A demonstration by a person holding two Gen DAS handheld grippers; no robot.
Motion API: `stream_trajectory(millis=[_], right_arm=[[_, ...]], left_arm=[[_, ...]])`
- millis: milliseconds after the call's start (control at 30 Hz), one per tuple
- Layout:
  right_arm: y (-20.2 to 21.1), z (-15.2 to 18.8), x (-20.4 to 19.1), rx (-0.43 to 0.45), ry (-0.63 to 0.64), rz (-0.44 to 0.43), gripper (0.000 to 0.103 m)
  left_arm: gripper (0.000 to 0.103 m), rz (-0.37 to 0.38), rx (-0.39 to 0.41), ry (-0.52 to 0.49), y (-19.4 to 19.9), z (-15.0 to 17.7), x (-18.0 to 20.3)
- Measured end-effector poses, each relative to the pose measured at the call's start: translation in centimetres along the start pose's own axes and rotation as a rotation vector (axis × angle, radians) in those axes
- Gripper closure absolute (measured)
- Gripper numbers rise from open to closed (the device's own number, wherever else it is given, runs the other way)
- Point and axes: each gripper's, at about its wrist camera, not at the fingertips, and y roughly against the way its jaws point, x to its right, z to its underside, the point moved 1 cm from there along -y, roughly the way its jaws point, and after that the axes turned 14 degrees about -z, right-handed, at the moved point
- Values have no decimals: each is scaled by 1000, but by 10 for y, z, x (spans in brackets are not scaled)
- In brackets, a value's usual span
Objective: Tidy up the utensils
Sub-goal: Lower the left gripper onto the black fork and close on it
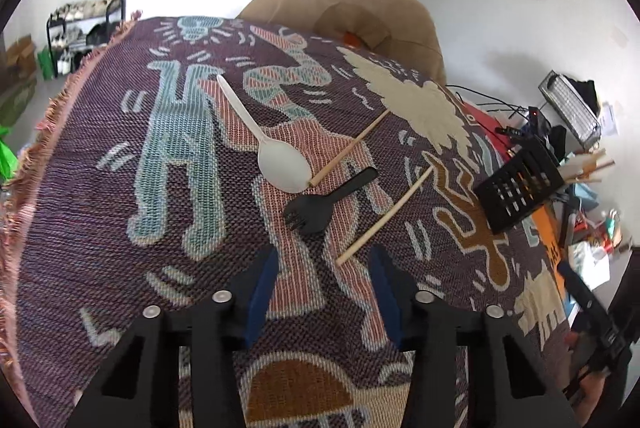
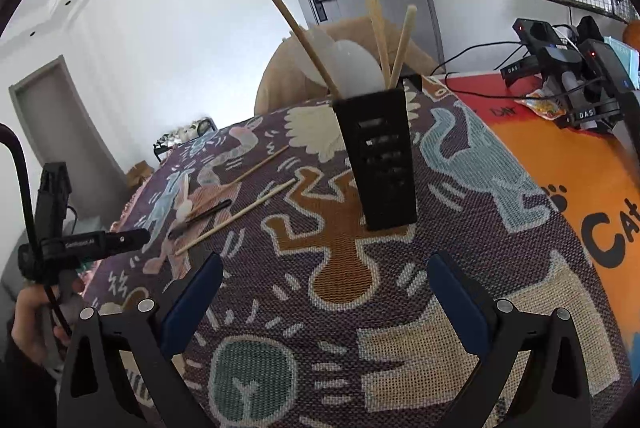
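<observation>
A white plastic spoon [image 1: 276,155], a black plastic fork [image 1: 326,201] and two wooden chopsticks [image 1: 384,216] [image 1: 348,149] lie loose on the patterned woven cloth [image 1: 120,228]. My left gripper [image 1: 324,264] is open and empty just short of the fork and the nearer chopstick. A black slotted utensil holder [image 2: 380,163] stands upright on the cloth and holds several chopsticks [image 2: 376,23] and a white spoon [image 2: 348,63]; it also shows in the left wrist view [image 1: 516,187]. My right gripper [image 2: 324,268] is open and empty in front of the holder.
A tan padded chair [image 1: 352,11] stands behind the table. An orange mat [image 2: 580,179] with chargers and cables [image 2: 572,75] lies to the right of the cloth. The left hand-held gripper [image 2: 80,240] shows at the left of the right wrist view.
</observation>
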Motion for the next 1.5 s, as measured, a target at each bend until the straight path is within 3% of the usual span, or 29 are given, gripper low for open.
stream_trajectory(millis=[300,800,867,900,1167,1500], right_arm=[[-4,2,5,-4,-25,-9,0],[0,4,12,11,-70,-39,0],[0,4,11,10,-70,-42,0],[0,4,11,11,-69,-43,0],[-4,5,1,-3,-45,-56,0],[-18,7,-26,-32,9,-76,0]], left_arm=[[56,48,-114,160,-33,-10,-6],[56,190,-127,479,-48,-13,-29],[73,198,-125,479,-48,-13,-29],[91,199,-135,469,-49,-13,-28],[97,185,-67,403,-31,-18,-17],[103,208,103,219,43,-29,-6]])
